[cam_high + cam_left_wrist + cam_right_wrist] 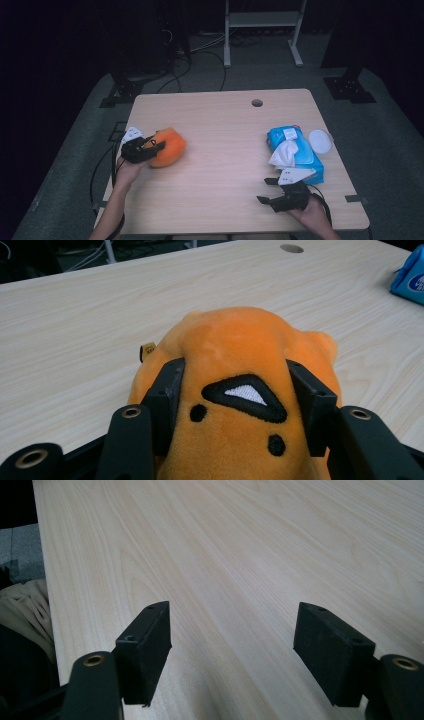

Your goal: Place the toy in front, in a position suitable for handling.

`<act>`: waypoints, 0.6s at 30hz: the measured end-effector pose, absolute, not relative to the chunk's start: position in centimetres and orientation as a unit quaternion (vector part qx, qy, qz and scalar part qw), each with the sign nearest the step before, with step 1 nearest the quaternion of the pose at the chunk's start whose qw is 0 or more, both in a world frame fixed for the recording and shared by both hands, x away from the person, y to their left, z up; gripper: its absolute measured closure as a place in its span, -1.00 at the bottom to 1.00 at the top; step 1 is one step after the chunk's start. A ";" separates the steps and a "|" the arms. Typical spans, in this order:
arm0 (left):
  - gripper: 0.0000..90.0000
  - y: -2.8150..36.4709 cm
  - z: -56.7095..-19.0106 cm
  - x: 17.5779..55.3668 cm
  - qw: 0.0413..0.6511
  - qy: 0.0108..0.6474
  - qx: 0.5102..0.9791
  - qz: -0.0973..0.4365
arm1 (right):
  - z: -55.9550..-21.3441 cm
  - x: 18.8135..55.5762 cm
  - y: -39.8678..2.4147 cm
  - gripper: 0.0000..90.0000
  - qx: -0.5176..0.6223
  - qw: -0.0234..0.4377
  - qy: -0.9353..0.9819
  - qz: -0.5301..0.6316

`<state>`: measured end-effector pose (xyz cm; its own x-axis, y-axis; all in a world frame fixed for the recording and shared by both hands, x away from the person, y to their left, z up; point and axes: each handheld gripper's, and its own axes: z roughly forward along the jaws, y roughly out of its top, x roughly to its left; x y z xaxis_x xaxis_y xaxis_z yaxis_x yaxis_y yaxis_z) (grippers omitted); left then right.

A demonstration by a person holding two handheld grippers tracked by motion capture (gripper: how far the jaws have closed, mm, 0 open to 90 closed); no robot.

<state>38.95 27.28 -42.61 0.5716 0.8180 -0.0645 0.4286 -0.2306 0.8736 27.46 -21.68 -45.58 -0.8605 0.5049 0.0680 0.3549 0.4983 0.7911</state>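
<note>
the left gripper (pixel 235 390) pinches the orange plush toy (pixel 167 146), its two black jaws pressed into the soft sides of the toy. the toy lies on the wooden table (pixel 225 120) near the left edge (a small yellow tag (pixel 146 351) sticks out at its side). the right gripper (pixel 235 650) rests near the front right corner, jaws spread wide with bare table between them. just beyond it lies a blue pack of wet wipes (pixel 296 150), with a white round lid (pixel 320 141) beside the pack.
</note>
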 end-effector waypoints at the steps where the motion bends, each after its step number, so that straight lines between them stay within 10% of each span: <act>1: 0.09 27.4 -42.4 39.0 0.466 0.414 0.754 0.206 | -45.6 27.5 -21.7 -0.34 0.250 0.086 0.861 0.434; 18: 0.15 25.6 -38.4 37.2 0.542 0.360 0.734 0.194 | -45.6 27.6 -21.7 -0.33 0.252 0.087 0.860 0.435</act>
